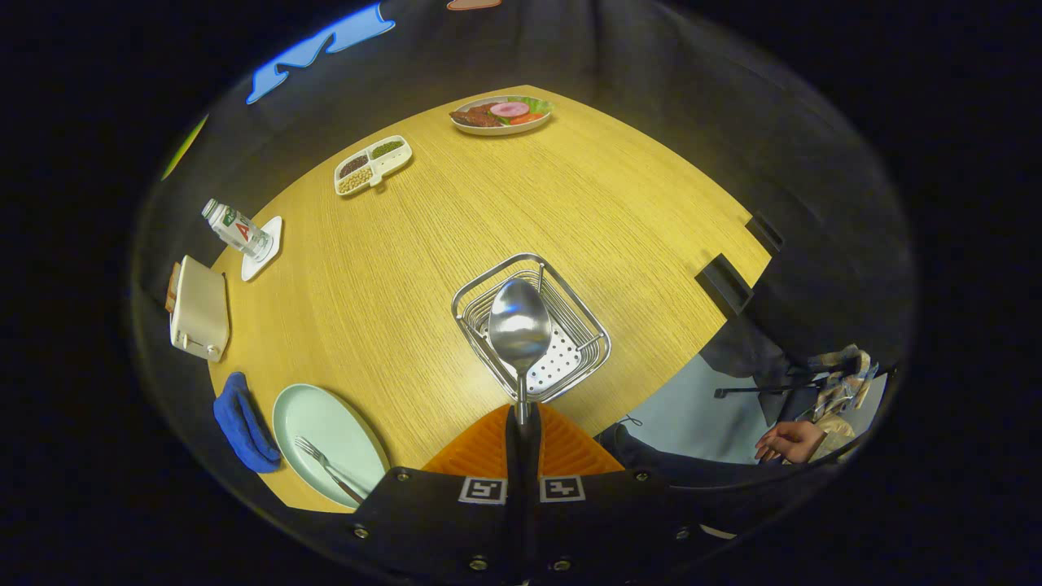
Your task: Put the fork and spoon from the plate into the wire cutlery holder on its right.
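The spoon (519,325) handle is hidden between the closed fingers of the gripper (522,419), which press on it from both sides; its tip is not seen. Part of the wire cutlery holder (533,325) floor is covered by the spoon bowl. The fork (326,468) handle end and the near rim of the plate (326,431) are cut off by the gripper body. The contents of the divided tray (372,165) are too small to be identified.

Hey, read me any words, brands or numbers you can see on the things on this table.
Water bottle label: printed, too blurred to read.
Square coded markers on the gripper, whose fingers are shut on the spoon over the wire cutlery holder: patterns, not text.
Nothing else carries writing.
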